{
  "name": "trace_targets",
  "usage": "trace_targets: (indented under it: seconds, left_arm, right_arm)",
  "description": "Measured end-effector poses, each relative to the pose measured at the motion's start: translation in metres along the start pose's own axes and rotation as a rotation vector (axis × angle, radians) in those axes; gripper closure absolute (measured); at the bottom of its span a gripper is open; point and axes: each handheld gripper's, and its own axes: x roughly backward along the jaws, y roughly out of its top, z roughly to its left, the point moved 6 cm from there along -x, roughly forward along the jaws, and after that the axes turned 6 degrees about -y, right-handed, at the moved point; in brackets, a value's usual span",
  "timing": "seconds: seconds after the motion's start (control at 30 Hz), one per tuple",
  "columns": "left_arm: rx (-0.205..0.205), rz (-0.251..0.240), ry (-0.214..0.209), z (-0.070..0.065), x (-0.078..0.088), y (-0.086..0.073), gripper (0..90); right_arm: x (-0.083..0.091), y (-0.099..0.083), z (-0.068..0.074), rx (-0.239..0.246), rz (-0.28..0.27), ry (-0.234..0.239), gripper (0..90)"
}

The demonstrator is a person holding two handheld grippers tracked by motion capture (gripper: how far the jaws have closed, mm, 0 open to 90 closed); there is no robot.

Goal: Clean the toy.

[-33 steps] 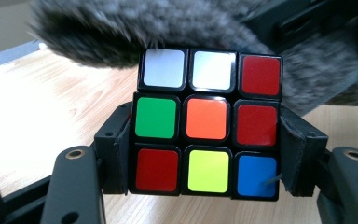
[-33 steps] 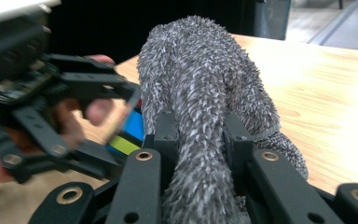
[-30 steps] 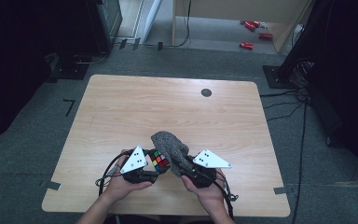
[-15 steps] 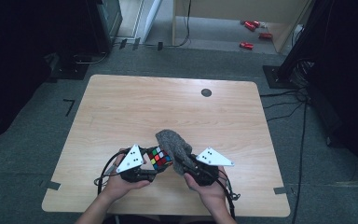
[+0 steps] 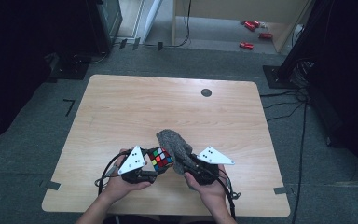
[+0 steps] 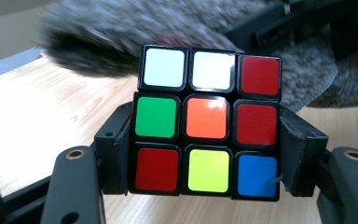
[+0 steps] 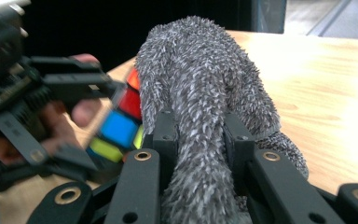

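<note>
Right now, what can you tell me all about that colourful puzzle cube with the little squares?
The colourful puzzle cube is black plastic with glossy stickers, three rows of three. The face in the left gripper view is scrambled: white, white, red; green, orange, red; red, yellow, blue. The left gripper clamps its two sides, holding it above the pale wooden table near the front edge. The fuzzy grey cloth, pinched in the right gripper, lies against its far side.

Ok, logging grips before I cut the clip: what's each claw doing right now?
Left claw: closed on the puzzle cube.
Right claw: closed on the grey fuzzy cloth.
</note>
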Motion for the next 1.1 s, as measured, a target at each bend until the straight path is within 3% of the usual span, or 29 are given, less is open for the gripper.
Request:
trace_targets:
  seconds: [0.1,0.27,0.43,0.5,0.6,0.83,0.97,1.1]
  left_arm:
    - [0.020,0.001,0.004,0.003,-0.001,-0.002,34.2]
    - [0.004,0.029,-0.008,-0.004,-0.007,-0.004,34.2]
    - [-0.028,0.029,-0.005,-0.009,-0.008,-0.002,34.2]
    - [-0.024,0.022,0.004,-0.006,-0.005,0.000,34.2]
    - [-0.003,0.014,0.012,0.000,-0.002,-0.002,34.2]
    - [-0.010,0.039,-0.010,-0.007,-0.010,-0.006,34.2]
    - [-0.029,0.057,-0.007,-0.011,-0.013,-0.006,34.2]
    - [-0.023,0.039,0.005,-0.005,-0.007,-0.004,34.2]
  right_arm:
    - [0.001,0.001,0.002,0.002,0.003,0.005,72.7]
    - [0.004,0.007,0.017,0.043,-0.020,0.033,72.6]
    - [0.002,0.004,0.007,0.026,-0.015,0.012,72.4]
    - [0.000,0.001,0.001,0.024,-0.003,-0.017,72.5]
    - [-0.001,-0.001,-0.001,0.012,0.006,-0.015,72.5]
    - [0.005,0.007,0.019,0.057,-0.022,0.039,72.3]
    - [0.003,0.005,0.013,0.034,-0.016,0.031,71.9]
    - [-0.001,0.000,0.004,0.029,-0.004,0.002,72.0]
